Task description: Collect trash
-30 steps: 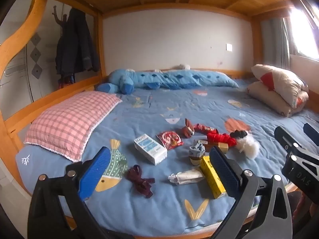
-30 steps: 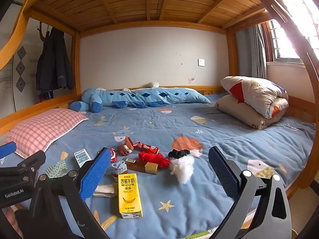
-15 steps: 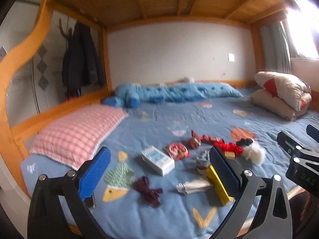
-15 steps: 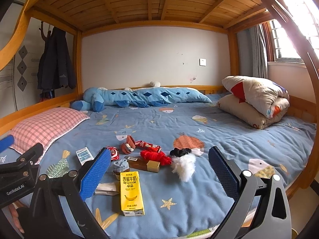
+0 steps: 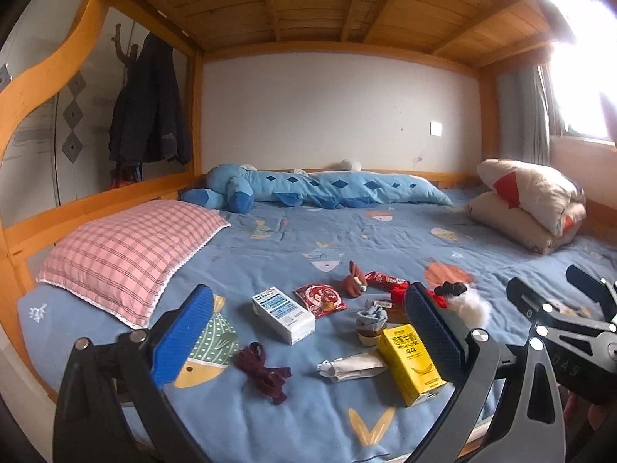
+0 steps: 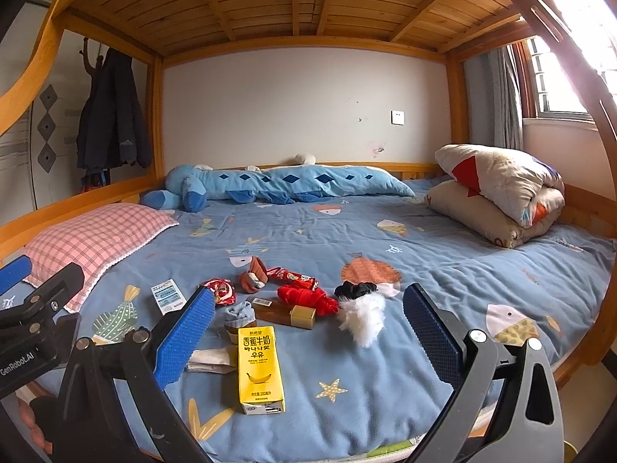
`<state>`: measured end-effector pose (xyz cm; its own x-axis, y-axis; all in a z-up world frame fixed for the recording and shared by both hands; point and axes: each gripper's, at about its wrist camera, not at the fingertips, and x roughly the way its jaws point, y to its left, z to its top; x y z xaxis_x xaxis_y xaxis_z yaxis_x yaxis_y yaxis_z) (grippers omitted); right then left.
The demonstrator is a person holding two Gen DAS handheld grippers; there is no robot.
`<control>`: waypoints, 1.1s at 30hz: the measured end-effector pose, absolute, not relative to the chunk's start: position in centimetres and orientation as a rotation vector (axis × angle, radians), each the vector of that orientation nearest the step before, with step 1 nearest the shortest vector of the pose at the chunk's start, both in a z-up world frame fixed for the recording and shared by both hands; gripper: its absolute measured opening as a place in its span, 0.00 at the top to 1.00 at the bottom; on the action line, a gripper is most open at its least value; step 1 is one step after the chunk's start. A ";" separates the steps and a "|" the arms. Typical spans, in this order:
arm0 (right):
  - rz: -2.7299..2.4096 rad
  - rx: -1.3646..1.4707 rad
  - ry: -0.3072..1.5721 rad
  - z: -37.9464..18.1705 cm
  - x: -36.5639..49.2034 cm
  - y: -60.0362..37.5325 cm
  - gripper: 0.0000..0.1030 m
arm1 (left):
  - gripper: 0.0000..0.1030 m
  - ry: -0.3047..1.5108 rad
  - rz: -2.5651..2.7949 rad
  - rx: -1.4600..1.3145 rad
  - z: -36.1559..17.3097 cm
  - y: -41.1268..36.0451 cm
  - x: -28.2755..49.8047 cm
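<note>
Litter lies on the near part of a blue bed sheet (image 5: 347,239). Among it are a yellow banana-milk carton (image 5: 410,362) (image 6: 260,370), a white and blue carton (image 5: 283,318) (image 6: 167,295), a red snack wrapper (image 5: 320,299) (image 6: 221,289), a crumpled tissue (image 5: 351,364) (image 6: 210,360) and a red candy wrapper (image 5: 385,279) (image 6: 293,276). My left gripper (image 5: 307,308) hovers open short of the pile, nothing between its blue pads. My right gripper (image 6: 308,293) is open too, just before the yellow carton.
Mixed in are a dark red lace (image 5: 264,370), a grey sock on a cup (image 6: 239,316), a brown bottle (image 6: 285,312), red yarn (image 6: 306,297) and a white fluffy thing (image 6: 362,314). A pink checked pillow (image 5: 127,254) lies left, a folded quilt (image 6: 501,196) right, a wooden bunk frame overhead.
The left gripper's view has tilted up and drawn a little nearer to the pile. The right gripper has crept slightly forward. Both stay open; nothing on the bed has moved.
</note>
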<state>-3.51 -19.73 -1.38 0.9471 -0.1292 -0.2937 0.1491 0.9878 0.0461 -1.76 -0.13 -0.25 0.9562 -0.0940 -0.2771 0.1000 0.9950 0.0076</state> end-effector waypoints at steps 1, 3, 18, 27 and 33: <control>-0.142 0.068 0.295 -1.4 -3.5 -19.7 0.08 | 0.04 0.272 -0.102 0.009 -0.3 0.0 -1.8; -0.142 0.068 0.298 -1.5 -3.5 -19.7 0.08 | 0.04 0.253 -0.104 0.002 -0.3 0.2 -1.9; -0.108 0.080 0.296 -1.8 -3.5 -19.8 0.08 | 0.04 0.288 -0.080 0.064 0.0 -0.3 -2.2; -0.109 0.083 0.280 -1.8 -3.6 -19.7 0.08 | 0.04 0.301 -0.097 0.037 -0.2 -0.3 -1.7; -0.108 0.087 0.276 -1.9 -3.6 -19.7 0.08 | 0.04 0.299 -0.101 0.019 -0.5 0.1 -1.4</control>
